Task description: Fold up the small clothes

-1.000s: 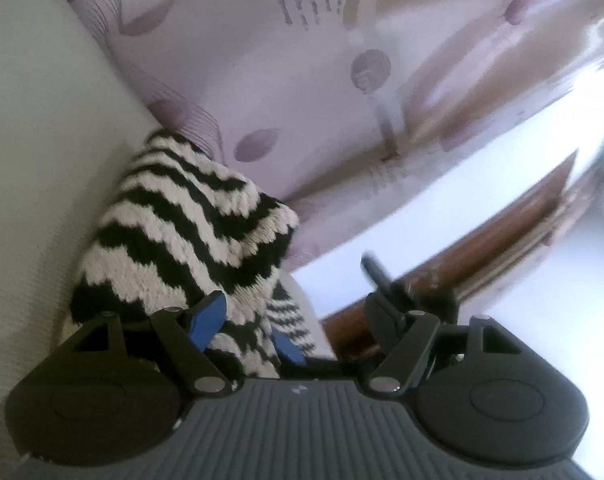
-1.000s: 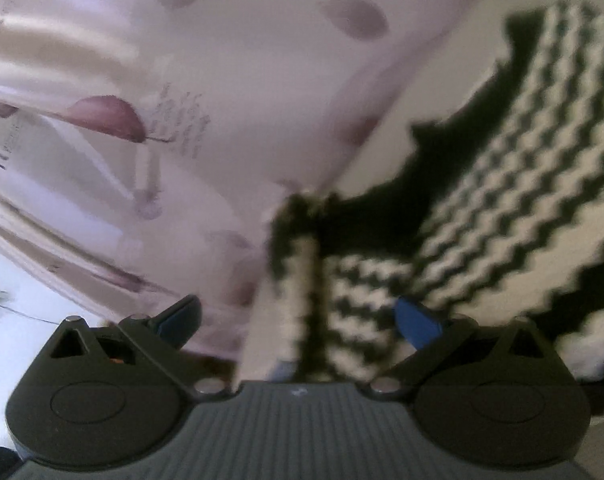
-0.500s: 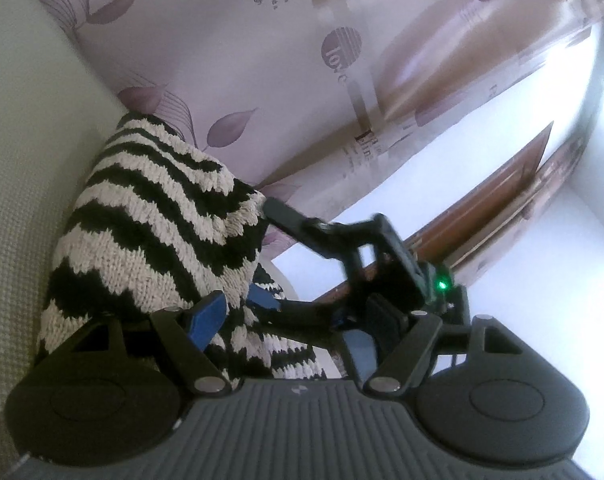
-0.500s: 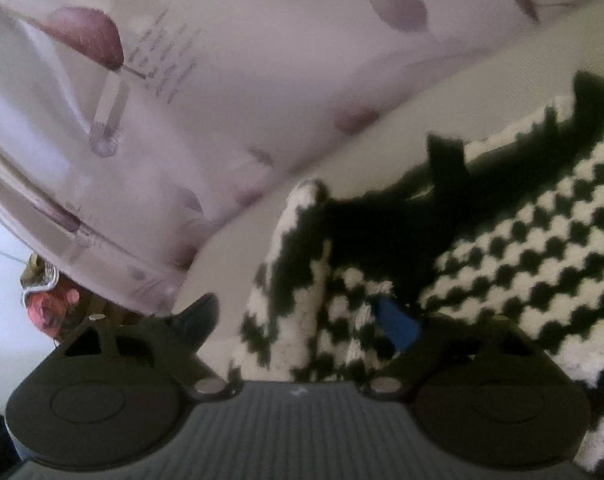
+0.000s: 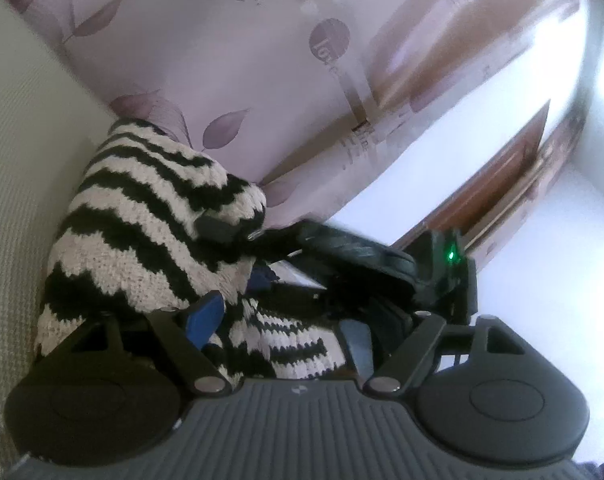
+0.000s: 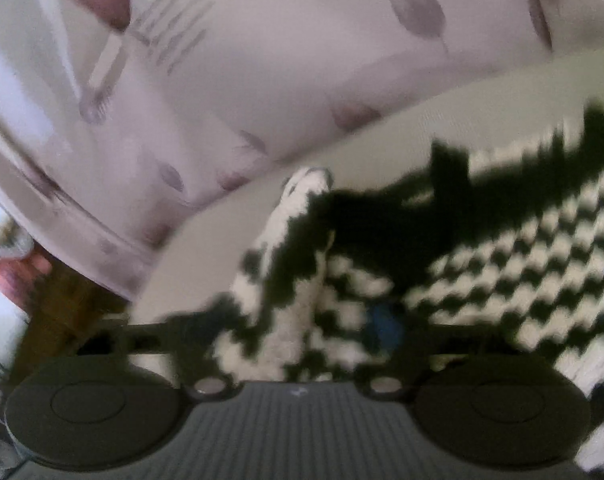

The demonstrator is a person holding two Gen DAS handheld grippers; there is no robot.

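A black-and-white zigzag knitted garment (image 5: 142, 236) lies bunched on a pale woven cushion (image 5: 18, 184). My left gripper (image 5: 282, 328) stays low at its near edge with its jaws wide; knit lies between the blue pads without being pinched. My right gripper (image 5: 242, 256) reaches in from the right, one finger over the raised corner and its blue pad under it. In the blurred right wrist view its jaws are closing on an upright fold of the garment (image 6: 286, 280), with the right gripper (image 6: 302, 320) touching knit on both sides.
A lilac cloth with a leaf print (image 5: 262, 60) hangs right behind the garment. A brown wooden frame (image 5: 510, 176) and a white wall (image 5: 562, 240) lie to the right. Something pink (image 6: 14, 276) shows at the far left of the right wrist view.
My right gripper came in from the right to the garment's raised corner, and its wide jaws narrowed around a knit fold. My left gripper rolled slightly and otherwise stayed put.
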